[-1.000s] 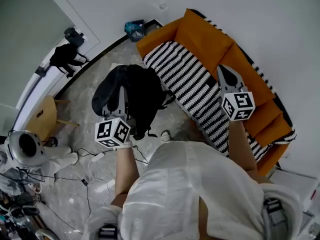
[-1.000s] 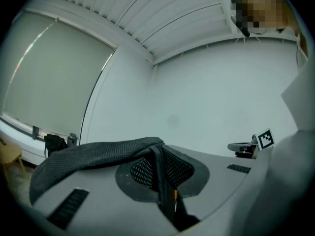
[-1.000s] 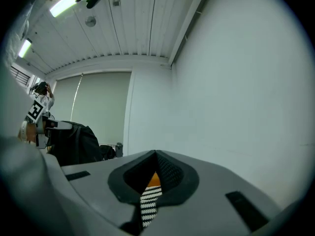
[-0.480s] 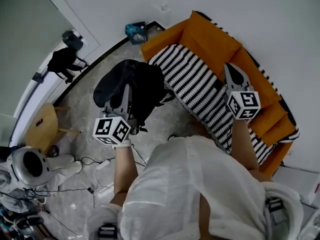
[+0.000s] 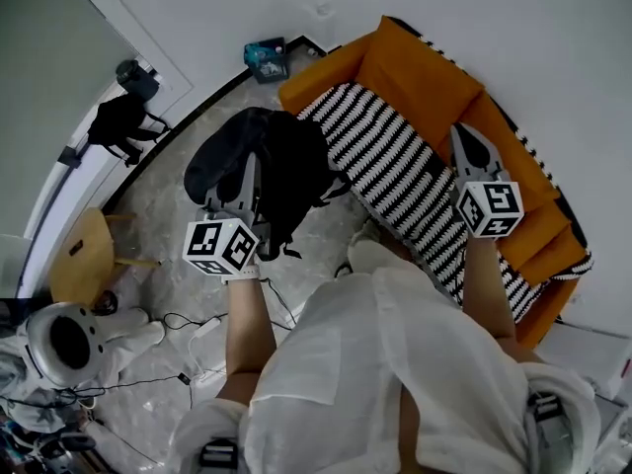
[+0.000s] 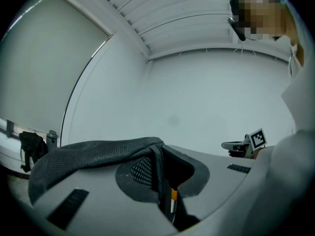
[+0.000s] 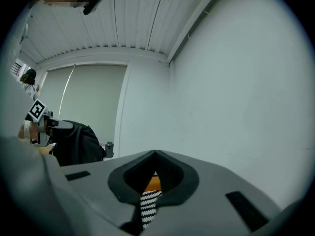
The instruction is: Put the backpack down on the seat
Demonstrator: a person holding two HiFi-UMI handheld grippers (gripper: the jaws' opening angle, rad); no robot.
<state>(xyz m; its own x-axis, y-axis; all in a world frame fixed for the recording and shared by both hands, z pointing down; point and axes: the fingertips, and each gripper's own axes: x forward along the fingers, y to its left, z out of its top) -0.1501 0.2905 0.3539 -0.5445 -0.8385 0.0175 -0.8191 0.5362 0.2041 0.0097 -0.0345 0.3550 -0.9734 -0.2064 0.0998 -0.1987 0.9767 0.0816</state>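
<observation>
Gripping backpack by top strap in clenched left gripper, centre-left of frame, hanging beside striped seat, not yet on it. Carrying right gripper pinched shut, empty, at right. Probably best: swinging it rightward over seat, lowering until base bears weight, then unclenching.

My head camera looks steeply down onto the sofa. My gripper cameras sit close behind their jaws, tilted up at the wall; the left view catches my right gripper, the right my left gripper.
</observation>
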